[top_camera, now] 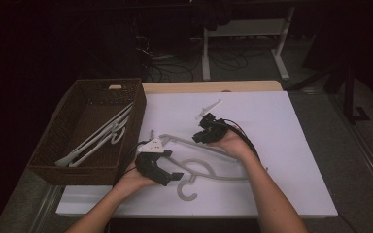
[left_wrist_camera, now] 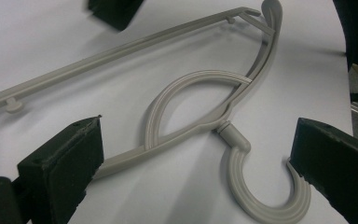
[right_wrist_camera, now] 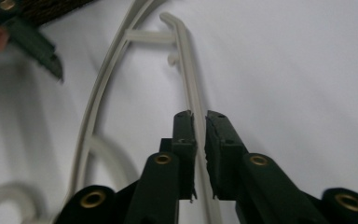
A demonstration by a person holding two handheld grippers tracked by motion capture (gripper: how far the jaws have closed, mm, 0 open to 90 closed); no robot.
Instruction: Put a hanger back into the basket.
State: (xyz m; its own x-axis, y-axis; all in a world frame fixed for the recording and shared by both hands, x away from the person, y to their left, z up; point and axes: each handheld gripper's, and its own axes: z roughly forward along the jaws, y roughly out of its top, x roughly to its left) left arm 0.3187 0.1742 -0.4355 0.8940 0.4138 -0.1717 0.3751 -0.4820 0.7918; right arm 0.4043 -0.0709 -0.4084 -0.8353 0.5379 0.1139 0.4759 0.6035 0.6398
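Right gripper (right_wrist_camera: 199,122) clamped on grey hanger (left_wrist_camera: 200,126) bar, frame centre; left gripper (left_wrist_camera: 196,154) agape around hook, lower frame; bare desk (top_camera: 272,126) rightward.

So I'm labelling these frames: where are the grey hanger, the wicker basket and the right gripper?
grey hanger (left_wrist_camera: 270,205), left gripper view, on its hook.
wicker basket (top_camera: 70,174), high view, on its near wall.
right gripper (right_wrist_camera: 199,122), right gripper view, midway between its fingers' tips, at the hanger's bar.
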